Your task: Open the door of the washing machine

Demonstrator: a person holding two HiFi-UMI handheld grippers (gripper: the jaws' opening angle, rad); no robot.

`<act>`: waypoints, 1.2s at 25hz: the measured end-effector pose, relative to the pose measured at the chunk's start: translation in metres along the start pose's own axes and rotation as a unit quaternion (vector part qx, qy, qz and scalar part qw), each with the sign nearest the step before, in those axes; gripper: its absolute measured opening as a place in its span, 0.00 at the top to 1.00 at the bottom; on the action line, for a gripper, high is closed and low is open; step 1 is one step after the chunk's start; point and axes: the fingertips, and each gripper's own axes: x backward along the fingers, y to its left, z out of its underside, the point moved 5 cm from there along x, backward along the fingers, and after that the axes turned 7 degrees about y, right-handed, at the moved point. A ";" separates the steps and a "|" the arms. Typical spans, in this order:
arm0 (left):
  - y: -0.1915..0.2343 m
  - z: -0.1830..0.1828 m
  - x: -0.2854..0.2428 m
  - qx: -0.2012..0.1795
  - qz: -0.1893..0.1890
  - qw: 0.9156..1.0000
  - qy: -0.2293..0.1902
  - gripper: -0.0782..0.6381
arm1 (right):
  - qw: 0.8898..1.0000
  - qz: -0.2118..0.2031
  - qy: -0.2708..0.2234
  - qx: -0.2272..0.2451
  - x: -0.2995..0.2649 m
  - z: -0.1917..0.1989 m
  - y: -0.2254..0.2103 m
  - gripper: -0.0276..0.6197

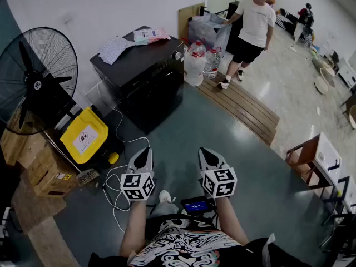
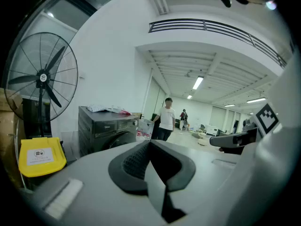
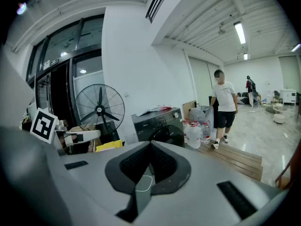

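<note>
Clutter crowds the left: a fan and a yellow unit stand near the washer's left corner, and a white cable loops over the floor between unit and grippers. A foot could catch that cable on the way in, I judge. The washer stands far and left of centre, well apart from both grippers, its round door on the front seemingly closed. The left gripper has its jaws together with nothing between them; the right gripper is likewise closed and empty. Unless they part first, they may skid off the door's edge. Bottles just right of the washer could be struck if the door swings that way. A person stands farther right by the boards. Bare floor lies straight ahead; a small table edges the near right.
</note>
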 end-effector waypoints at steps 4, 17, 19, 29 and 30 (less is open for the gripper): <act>0.013 0.002 0.009 0.003 -0.019 1.000 0.002 0.89 | 1.000 -0.009 0.003 0.002 -0.003 0.002 0.012 0.95; 0.026 0.008 0.022 0.040 -0.020 0.999 -0.005 0.77 | 0.997 -0.059 -0.013 -0.044 -0.007 0.005 0.016 0.75; 0.032 0.009 0.014 0.036 -0.028 0.999 0.000 0.77 | 0.998 -0.060 -0.004 -0.036 -0.018 0.003 0.015 0.75; 0.124 0.007 -0.114 0.046 -0.039 0.997 0.039 0.75 | 0.998 -0.038 0.053 -0.007 -0.158 -0.022 -0.012 0.71; 0.139 0.005 -0.136 0.041 -0.036 0.997 0.047 0.75 | 0.998 -0.036 0.059 -0.006 -0.182 -0.028 -0.015 0.70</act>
